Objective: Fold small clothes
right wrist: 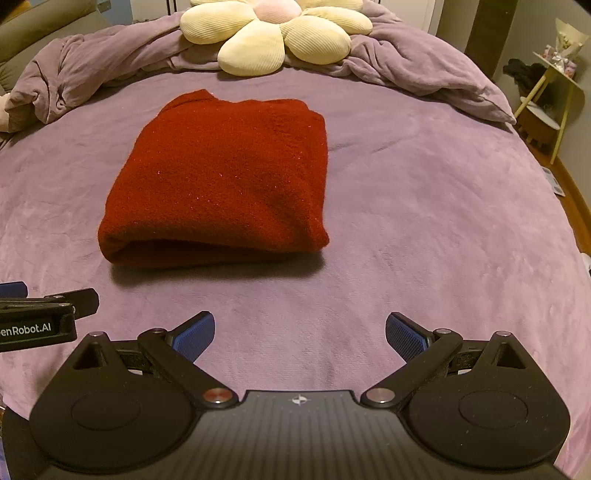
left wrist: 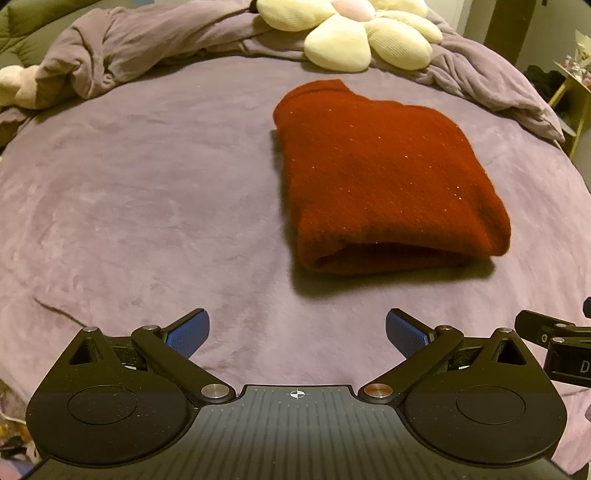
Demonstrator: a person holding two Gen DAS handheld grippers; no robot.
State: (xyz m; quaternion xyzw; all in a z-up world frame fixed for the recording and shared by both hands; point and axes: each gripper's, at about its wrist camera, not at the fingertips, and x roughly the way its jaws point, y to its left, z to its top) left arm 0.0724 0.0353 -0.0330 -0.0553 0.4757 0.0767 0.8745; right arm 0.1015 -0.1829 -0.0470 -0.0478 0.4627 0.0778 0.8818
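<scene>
A folded dark red garment (right wrist: 218, 177) is seen lying flat on the purple blanket (right wrist: 424, 229) of a bed, its rolled fold edge turned toward the cameras and a flower-shaped cushion (right wrist: 269, 33) set beyond it against a bunched purple duvet (right wrist: 424, 74). The left gripper (left wrist: 297, 332) and the right gripper (right wrist: 300, 334) are held side by side above the blanket, short of the garment, each spread wide with nothing gripped between its blue pads.
</scene>
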